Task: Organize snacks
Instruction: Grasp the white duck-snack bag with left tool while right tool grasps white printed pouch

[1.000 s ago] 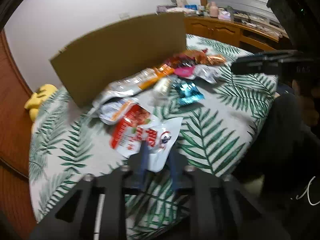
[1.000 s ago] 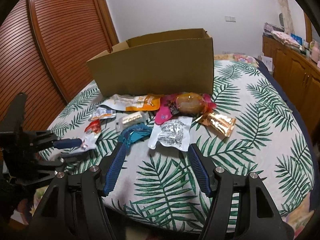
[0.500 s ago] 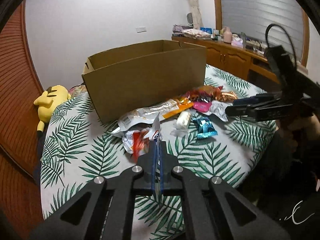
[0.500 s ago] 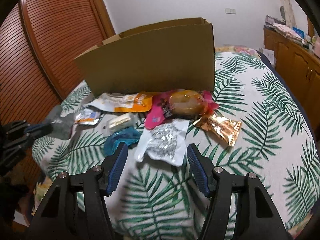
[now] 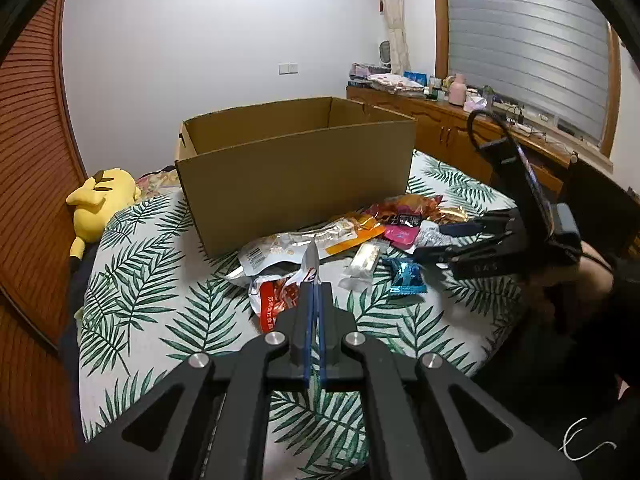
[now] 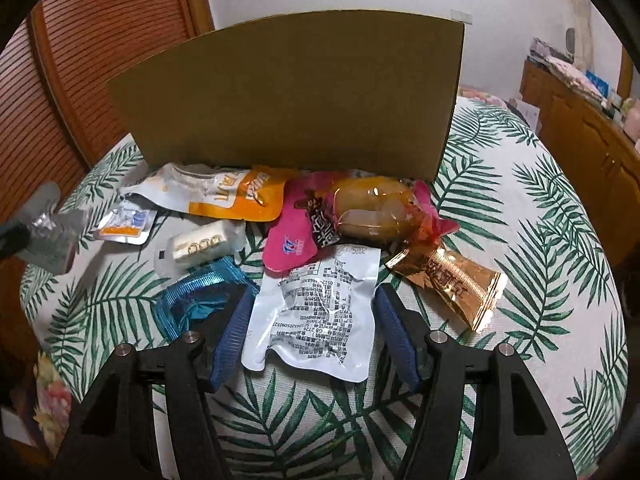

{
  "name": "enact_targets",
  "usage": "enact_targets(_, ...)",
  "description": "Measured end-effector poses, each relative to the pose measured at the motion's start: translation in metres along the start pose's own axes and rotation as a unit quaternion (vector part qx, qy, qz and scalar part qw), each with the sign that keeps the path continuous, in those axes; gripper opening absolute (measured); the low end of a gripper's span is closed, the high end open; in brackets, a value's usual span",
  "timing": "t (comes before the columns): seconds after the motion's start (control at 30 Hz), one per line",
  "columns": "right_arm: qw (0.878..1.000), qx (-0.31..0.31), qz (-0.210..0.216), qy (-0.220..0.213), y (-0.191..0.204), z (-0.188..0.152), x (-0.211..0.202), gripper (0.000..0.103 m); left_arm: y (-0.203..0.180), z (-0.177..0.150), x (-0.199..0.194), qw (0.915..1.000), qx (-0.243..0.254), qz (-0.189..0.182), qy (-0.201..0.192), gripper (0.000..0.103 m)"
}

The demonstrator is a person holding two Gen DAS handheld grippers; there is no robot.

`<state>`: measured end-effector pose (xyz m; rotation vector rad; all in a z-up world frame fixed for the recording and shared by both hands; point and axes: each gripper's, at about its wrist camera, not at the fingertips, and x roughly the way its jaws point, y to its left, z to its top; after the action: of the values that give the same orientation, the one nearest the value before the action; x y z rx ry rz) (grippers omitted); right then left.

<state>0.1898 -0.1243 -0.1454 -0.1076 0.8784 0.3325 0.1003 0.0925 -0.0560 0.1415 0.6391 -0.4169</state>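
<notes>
Brown cardboard box (image 5: 296, 168) stands open-topped on the palm-leaf bedspread (image 5: 148, 288), with the snacks strewn just in front of it. Our left hand-held gripper (image 5: 314, 292) has its blue fingers pressed together on the edge of a red-and-white packet (image 5: 280, 300), lifted off the bed; the red panel carries white Chinese characters we cannot read, and a second ago this packet lay flat with the jaws wide around it. Our right hand-held gripper (image 6: 312, 316) is spread wide, its fingers on either side of a white pouch (image 6: 316, 312) printed with small black text, where "2025" and "GB 2726" can just be made out; half a second ago the gripper sat further back from it. At ten o'clock from the pouch lies a blue foil packet (image 6: 196, 300), touching the left finger; at two o'clock a gold wrapper (image 6: 452, 284). At twelve o'clock a pink packet (image 6: 292, 240) lies against a clear-wrapped bun (image 6: 372, 212), and beyond, an orange-and-white pouch (image 6: 224, 196) rests against the box. A small cream bar (image 6: 200, 242) sits at eleven o'clock. A yellow plush toy (image 5: 100, 200) lies left of the box.
</notes>
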Motion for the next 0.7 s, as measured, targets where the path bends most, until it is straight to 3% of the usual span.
enact_targets(0.13, 0.999, -0.034, -0.023, 0.008, 0.009, -0.003, 0.003, 0.065, -0.002, 0.003, -0.004, 0.9999, -0.006, -0.006, -0.008, 0.0)
enact_targets(0.33, 0.999, -0.032, -0.025, 0.002, 0.01, -0.008, -0.001, 0.062, -0.007, 0.009, -0.009, 0.9996, -0.014, -0.009, -0.022, 0.0)
enact_targets(0.7, 1.0, -0.004, 0.001, -0.005, -0.002, -0.024, -0.021, 0.057, -0.013, 0.016, -0.015, 0.9991, -0.021, -0.013, -0.036, 0.0)
